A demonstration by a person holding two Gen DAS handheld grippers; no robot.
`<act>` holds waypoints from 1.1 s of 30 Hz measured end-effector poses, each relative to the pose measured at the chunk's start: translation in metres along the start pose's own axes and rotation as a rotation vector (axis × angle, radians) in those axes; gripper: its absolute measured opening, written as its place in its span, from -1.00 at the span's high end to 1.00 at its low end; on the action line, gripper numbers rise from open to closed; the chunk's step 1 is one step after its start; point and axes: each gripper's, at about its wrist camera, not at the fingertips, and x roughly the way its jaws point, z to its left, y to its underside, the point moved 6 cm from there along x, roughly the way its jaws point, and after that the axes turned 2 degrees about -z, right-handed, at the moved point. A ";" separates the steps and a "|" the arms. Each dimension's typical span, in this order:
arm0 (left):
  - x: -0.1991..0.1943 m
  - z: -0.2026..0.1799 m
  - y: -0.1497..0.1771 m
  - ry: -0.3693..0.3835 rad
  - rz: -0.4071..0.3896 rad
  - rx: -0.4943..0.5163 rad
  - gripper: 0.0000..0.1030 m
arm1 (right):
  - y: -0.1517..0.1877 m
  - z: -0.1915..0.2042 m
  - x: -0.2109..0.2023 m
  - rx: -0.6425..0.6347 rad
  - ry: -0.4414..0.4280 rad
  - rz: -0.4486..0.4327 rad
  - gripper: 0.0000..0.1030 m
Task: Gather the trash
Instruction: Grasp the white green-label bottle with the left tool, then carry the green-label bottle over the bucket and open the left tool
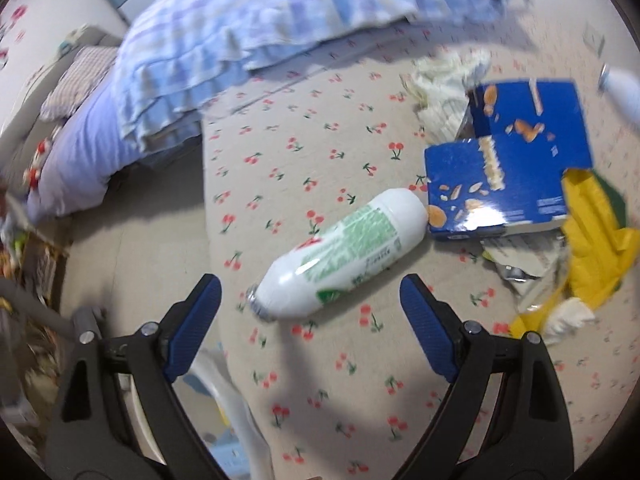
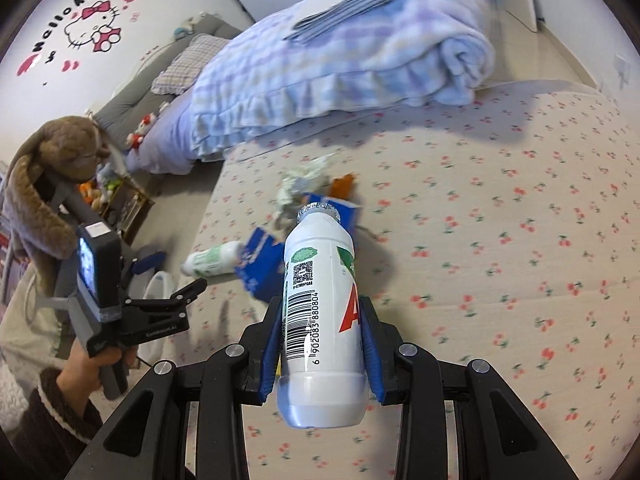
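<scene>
A white bottle with a green label (image 1: 344, 252) lies on its side on the cherry-print bed sheet (image 1: 320, 140), its foil-topped neck toward me. My left gripper (image 1: 310, 284) hovers just short of it, open and wide, nothing between its fingers. Beyond the bottle are a torn blue snack box (image 1: 512, 160), a yellow wrapper (image 1: 592, 232) and crumpled tissue (image 1: 448, 84). My right gripper (image 2: 320, 304) is shut on a second white bottle (image 2: 320, 280), held neck forward above the sheet. From the right wrist, the left gripper (image 2: 180, 272) sits beside the lying bottle (image 2: 212, 260).
A folded blue plaid blanket (image 2: 340, 48) lies on the far part of the bed. The bed's edge drops to the floor on the left, where a white round rim (image 2: 156, 292) shows. A person's hand (image 2: 88, 368) holds the left gripper; a brown plush (image 2: 60, 148) is behind it.
</scene>
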 end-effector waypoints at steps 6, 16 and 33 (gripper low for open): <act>0.023 -0.017 -0.009 0.032 0.061 0.074 -0.69 | -0.005 -0.009 -0.003 0.004 0.007 0.003 0.29; 0.015 -0.020 0.003 0.151 0.107 -0.008 -0.15 | -0.006 -0.016 -0.006 0.023 0.012 0.008 0.29; -0.057 0.011 0.057 0.262 0.012 -0.459 0.23 | 0.020 0.011 -0.014 -0.040 0.011 0.018 0.29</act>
